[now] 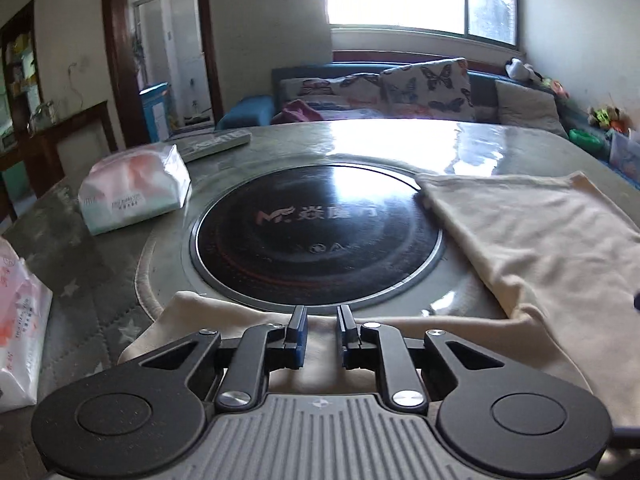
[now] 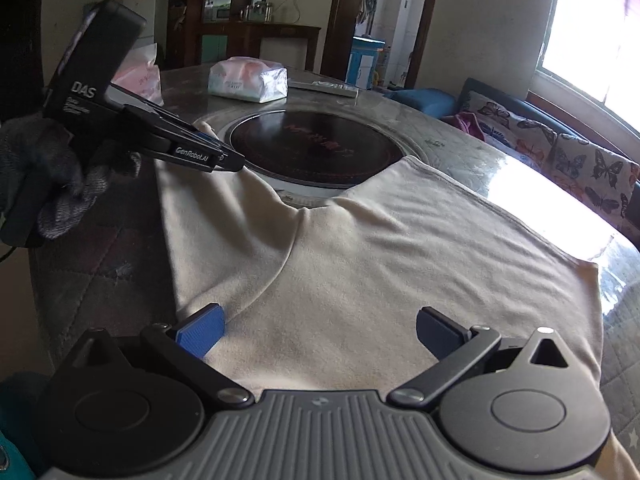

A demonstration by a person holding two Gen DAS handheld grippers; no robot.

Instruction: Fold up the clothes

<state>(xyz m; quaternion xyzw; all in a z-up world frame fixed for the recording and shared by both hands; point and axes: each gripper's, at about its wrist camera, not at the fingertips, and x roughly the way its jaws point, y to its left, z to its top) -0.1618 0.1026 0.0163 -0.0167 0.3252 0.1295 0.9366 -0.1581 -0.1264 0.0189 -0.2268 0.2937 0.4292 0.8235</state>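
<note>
While the soft cream shirt (image 2: 360, 248) is lying rumpled across the glossy table (image 2: 460, 152), covering the round black hob (image 2: 316, 148) at its five o'clock edge, the left gripper (image 1: 322, 334) is hovering over a sleeve, jaws narrowly apart and empty. The right gripper (image 2: 320, 332) is gaping wide above the cloth, holding nothing.

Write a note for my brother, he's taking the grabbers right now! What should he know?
Left gripper: jaws nearly together with a small gap, holding nothing, above the near edge of the cream shirt.
Right gripper: wide open, empty, over the shirt's middle.
Shirt lies spread on the table, partly over the black round cooktop.
Done: shirt laid out.
Left: all the folds, it seems.
</note>
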